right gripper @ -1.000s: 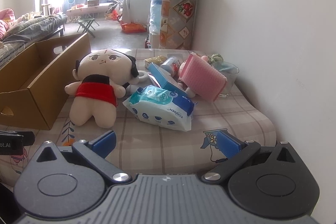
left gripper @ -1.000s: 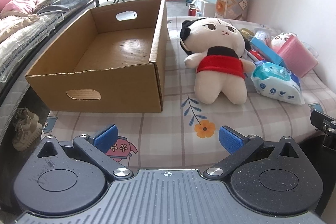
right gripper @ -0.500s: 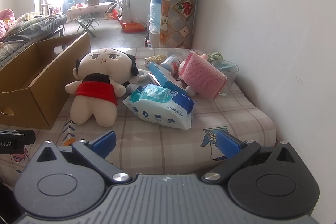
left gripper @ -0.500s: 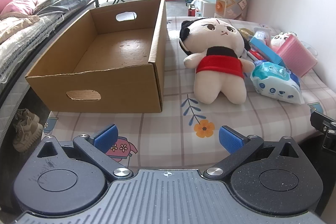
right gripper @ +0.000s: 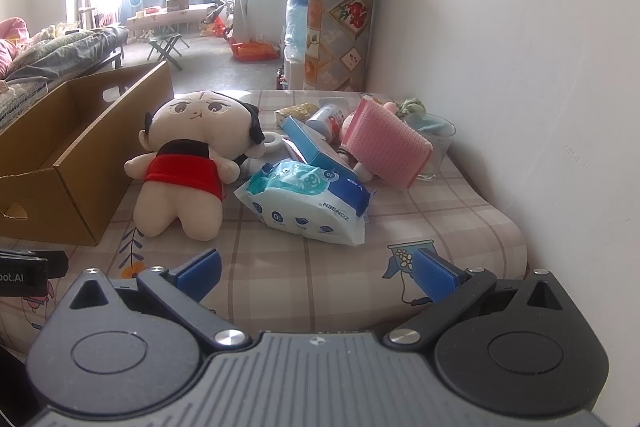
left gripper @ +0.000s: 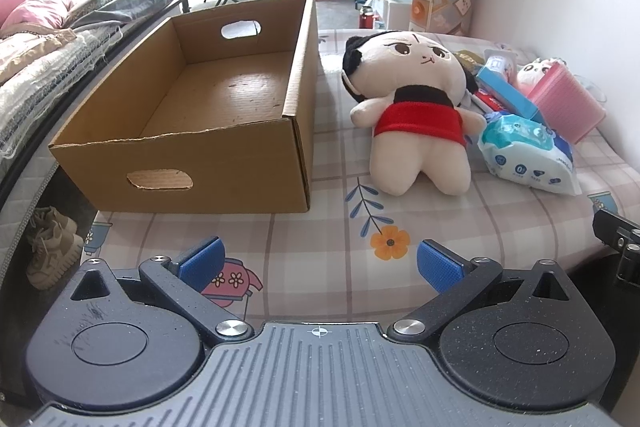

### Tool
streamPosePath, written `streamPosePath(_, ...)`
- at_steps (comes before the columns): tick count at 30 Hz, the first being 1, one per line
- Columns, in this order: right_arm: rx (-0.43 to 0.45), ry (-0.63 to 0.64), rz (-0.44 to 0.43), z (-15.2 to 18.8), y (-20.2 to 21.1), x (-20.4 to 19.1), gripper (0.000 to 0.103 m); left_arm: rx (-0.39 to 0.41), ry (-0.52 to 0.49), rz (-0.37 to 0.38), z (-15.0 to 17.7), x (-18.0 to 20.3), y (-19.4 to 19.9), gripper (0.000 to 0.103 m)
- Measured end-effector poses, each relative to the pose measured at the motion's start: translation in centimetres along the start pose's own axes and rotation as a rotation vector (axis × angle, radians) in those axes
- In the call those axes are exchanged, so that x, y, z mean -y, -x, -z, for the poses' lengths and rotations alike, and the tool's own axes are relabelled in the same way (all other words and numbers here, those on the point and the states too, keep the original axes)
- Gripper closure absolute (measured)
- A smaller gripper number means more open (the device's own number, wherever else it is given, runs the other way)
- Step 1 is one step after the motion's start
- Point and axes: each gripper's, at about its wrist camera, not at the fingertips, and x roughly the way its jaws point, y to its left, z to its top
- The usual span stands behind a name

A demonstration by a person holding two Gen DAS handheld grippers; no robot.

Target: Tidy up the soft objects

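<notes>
- Checked cloth covers the desk [left gripper: 460, 227], whose right edge meets the wall; nothing sits in the cardboard box [left gripper: 224, 99] on the left yet.
- Both my left tool [left gripper: 318, 261] and right tool [right gripper: 316, 273] hang spread wide, gripping nothing, well short of everything.
- I see the plush doll [left gripper: 416, 115] lying just right of the box, touching the wipes pack [right gripper: 308, 203].
- Pinching only its fabric could let it sag and slip out.
- Reaching the far pile, I could topple the glass [right gripper: 438, 147] behind the pink pad [right gripper: 386, 147].

Beige sneakers [left gripper: 50, 247] on floor; folding stool [right gripper: 168, 45]; patterned roll [right gripper: 340, 23] against wall.
</notes>
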Motion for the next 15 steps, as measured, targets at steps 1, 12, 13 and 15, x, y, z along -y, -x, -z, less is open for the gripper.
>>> streamPosePath(1, 0.0, 0.0, 0.001, 0.0, 0.0, 0.0, 0.0, 0.0, -0.001, 0.0, 0.0, 0.0, 0.0, 0.0)
streamPosePath(12, 0.0, 0.001, 0.001, 0.0, -0.01, 0.02, 0.0, -0.002, -0.006, 0.001, 0.1, -0.02, -0.11, 0.0)
streamPosePath(13, 0.0, 0.0, 0.001, 0.0, -0.01, 0.02, 0.0, -0.003, -0.006, 0.001, 0.07, 0.04, -0.12, 0.0)
streamPosePath(15, -0.001, -0.001, 0.0, -0.01, -0.01, 0.02, 0.0, -0.004, -0.008, 0.0, 0.05, 0.09, -0.11, 0.0)
